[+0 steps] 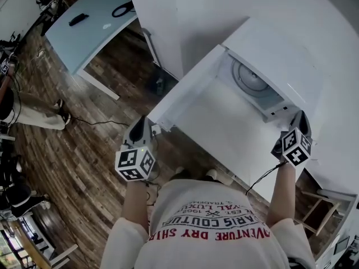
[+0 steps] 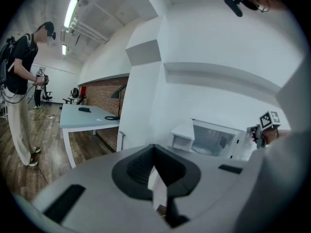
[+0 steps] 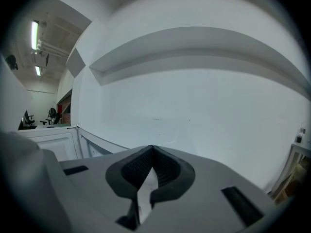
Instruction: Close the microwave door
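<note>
Microwave point(image 1: 275, 43) sits at the back of the white counter point(image 1: 219, 133), and it's wide open. You can look straight down onto the turntable point(image 1: 251, 82). The door point(image 2: 182, 137) is swung out on the left side of the cavity.

Left claw point(image 1: 140, 125) hovers at the counter's near left corner, tips pressed together with nothing pinched. From its own view the door sits up and to the right of the tips, with the lit cavity just beyond it. A white edge shows in the slit under the tips; whether that's counter or door, I can't tell.

Over to the right claw point(image 1: 299, 119), which is up by the microwave's right front corner, across the cavity from the door. Its tips are pressed together too, and empty. It faces a bare white wall point(image 3: 194, 96), with the door's framed inner face low at the far left of its view, well off the tips.
</note>
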### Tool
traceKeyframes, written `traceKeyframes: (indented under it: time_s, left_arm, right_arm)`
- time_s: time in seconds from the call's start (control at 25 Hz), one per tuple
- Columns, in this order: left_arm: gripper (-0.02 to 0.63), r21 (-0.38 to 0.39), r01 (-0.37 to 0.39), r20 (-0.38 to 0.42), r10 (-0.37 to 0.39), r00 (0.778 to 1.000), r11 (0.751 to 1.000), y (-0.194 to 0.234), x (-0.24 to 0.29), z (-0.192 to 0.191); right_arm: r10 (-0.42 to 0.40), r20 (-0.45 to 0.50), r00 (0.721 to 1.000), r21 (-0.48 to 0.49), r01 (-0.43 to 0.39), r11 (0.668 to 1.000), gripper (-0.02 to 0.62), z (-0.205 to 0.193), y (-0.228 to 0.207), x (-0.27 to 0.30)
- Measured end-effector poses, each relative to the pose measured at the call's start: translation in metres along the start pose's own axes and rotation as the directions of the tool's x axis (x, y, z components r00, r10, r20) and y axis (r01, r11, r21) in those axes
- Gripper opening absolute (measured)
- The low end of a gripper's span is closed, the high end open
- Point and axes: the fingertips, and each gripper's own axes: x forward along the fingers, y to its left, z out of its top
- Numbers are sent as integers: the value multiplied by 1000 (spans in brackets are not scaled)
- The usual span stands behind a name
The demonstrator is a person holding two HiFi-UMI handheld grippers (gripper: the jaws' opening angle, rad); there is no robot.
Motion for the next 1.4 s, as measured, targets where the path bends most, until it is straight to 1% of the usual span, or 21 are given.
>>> traceKeyframes:
  time_s: [0.12, 0.36, 0.52, 0.68, 0.88, 1.0, 1.16, 1.28, 1.4]
  left_arm:
    - [-5, -11, 13, 0, -13, 1000, 1000, -10, -3, -4]
    - [-5, 29, 76, -16, -76, 997, 997, -42, -15, -14]
    - [-5, 25, 109, -2, -109, 994, 994, -66, -22, -16]
    - [-5, 10, 160, 21, -160, 987, 987, -93, -31, -20]
    - [-5, 23, 206, 36, -207, 978, 978, -129, -40, -27]
    - [-6, 25, 247, 26, -247, 969, 969, -152, -43, -35]
    - [-6, 33, 311, 18, -312, 950, 950, -182, -43, -39]
    - [-6, 37, 347, 22, -348, 937, 937, -200, -38, -39]
    - [-5, 56, 380, 3, -381, 925, 923, -212, -26, -39]
  right_arm:
    - [22, -1, 1000, 0, -22, 1000, 12, -1, 0, 2]
    - [69, -3, 998, 19, -69, 997, 12, 0, -1, 2]
    - [109, -6, 994, 37, -109, 993, 12, 0, -1, 3]
    - [161, 16, 987, 63, -162, 985, 12, 1, 1, 3]
    - [208, 10, 978, 29, -208, 978, 12, 0, 3, -1]
    - [239, 4, 971, 51, -239, 970, 12, 0, 4, -4]
    - [271, -1, 963, 55, -270, 961, 12, 1, 4, -4]
    - [271, 6, 963, 68, -271, 960, 12, 1, 0, -7]
    - [264, 3, 964, 66, -264, 962, 12, -2, -5, -9]
